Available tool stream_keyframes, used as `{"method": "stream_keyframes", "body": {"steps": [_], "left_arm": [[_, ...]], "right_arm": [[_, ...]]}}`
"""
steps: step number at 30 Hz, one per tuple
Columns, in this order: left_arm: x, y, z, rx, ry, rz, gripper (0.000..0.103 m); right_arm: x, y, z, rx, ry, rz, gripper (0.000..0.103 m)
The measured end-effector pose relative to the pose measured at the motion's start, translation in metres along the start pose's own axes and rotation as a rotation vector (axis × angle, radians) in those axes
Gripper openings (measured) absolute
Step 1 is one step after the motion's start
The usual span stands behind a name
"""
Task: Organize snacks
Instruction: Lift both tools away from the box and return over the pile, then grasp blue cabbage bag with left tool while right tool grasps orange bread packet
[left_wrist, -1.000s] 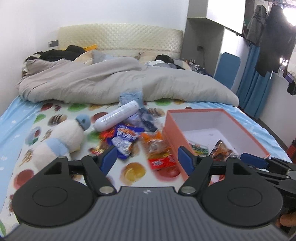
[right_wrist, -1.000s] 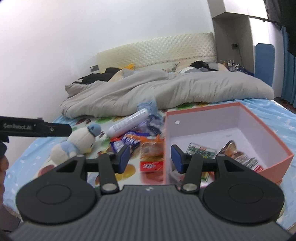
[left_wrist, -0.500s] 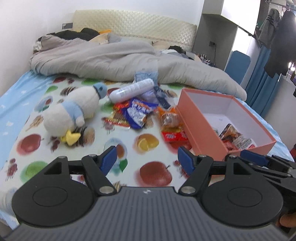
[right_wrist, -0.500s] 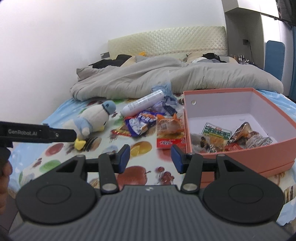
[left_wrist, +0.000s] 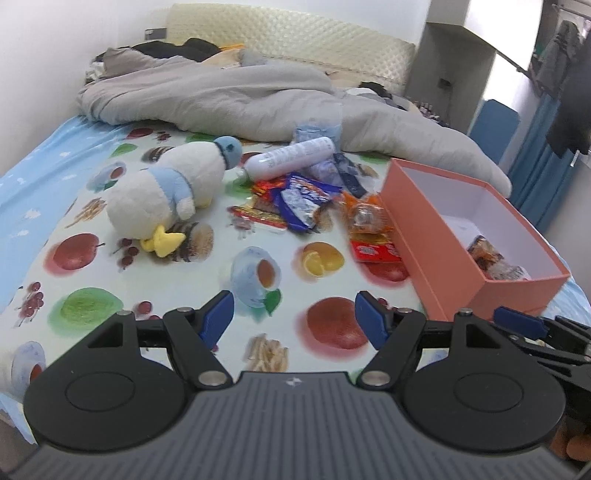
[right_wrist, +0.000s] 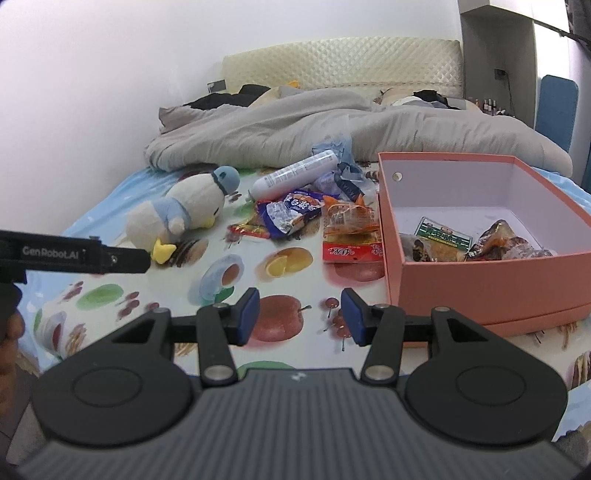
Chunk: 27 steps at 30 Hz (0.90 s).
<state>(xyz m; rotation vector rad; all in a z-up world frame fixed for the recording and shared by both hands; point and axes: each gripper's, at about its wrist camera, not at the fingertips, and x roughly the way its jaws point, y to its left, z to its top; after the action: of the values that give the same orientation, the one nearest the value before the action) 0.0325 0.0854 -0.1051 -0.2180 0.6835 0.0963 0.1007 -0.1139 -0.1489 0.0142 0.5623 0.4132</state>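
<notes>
Left gripper (left_wrist: 294, 315): jaws wide apart, nothing between the blue pads, hanging over the fruit-print bedsheet (left_wrist: 85, 258). Right gripper (right_wrist: 300, 315): jaws set narrower, also with nothing between them, over the same sheet; one of its blue pads shows at 4 o'clock in the left wrist view.

Snack pile (right_wrist: 306, 214), right wrist view: at 12 o'clock from the right gripper, well apart from it. Blue-and-white wrapper (right_wrist: 291, 212) on top of a red-yellow packet (right_wrist: 249, 230); clear orange-trimmed bag (right_wrist: 349, 218) just beside it toward 3 o'clock, overlapping a red packet (right_wrist: 351, 252) that lies against the box wall. White bottle (right_wrist: 295, 173) on its side at the far edge of the pile, dark crumpled wrappers (right_wrist: 345, 182) next to it.

Pink box (right_wrist: 480, 280): open, at 2 o'clock from the right gripper. Inside, near the front wall, a green-labelled packet (right_wrist: 445, 232) and brown crinkled snack bags (right_wrist: 506, 240).

Plush duck (right_wrist: 184, 212): lying on its side at 10 o'clock, near the pile, not touching it as far as can be told.

Grey duvet (right_wrist: 295, 129) bunched across the far end of the bed, below the padded headboard (right_wrist: 340, 74).

Left gripper's black arm (right_wrist: 74, 254) crosses the 9 o'clock edge of the right wrist view.
</notes>
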Motion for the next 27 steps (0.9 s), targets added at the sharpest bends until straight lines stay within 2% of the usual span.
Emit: {"method": "stream_keyframes", "body": {"steps": [5,10,14,20,27], "left_arm": [[0.015,0.016,0.012,-0.034,-0.004,0.038,0.077],[0.041,0.029,0.024,-0.068,0.018,0.040,0.077],[0.075,0.038,0.037,-0.106,0.042,0.010,0.077],[0.135,0.048,0.055,-0.142,0.060,-0.057,0.076],[0.209,0.058,0.083,-0.180,0.106,-0.103,0.076]], "right_arm": [[0.019,0.005,0.006,-0.024,0.012,0.009,0.052],[0.046,0.012,0.011,-0.058,0.046,0.008,0.051],[0.071,0.015,0.016,-0.080,0.055,-0.011,0.051],[0.119,0.016,0.030,-0.124,0.033,-0.098,0.050],[0.175,0.004,0.058,-0.101,0.005,-0.172,0.050]]}}
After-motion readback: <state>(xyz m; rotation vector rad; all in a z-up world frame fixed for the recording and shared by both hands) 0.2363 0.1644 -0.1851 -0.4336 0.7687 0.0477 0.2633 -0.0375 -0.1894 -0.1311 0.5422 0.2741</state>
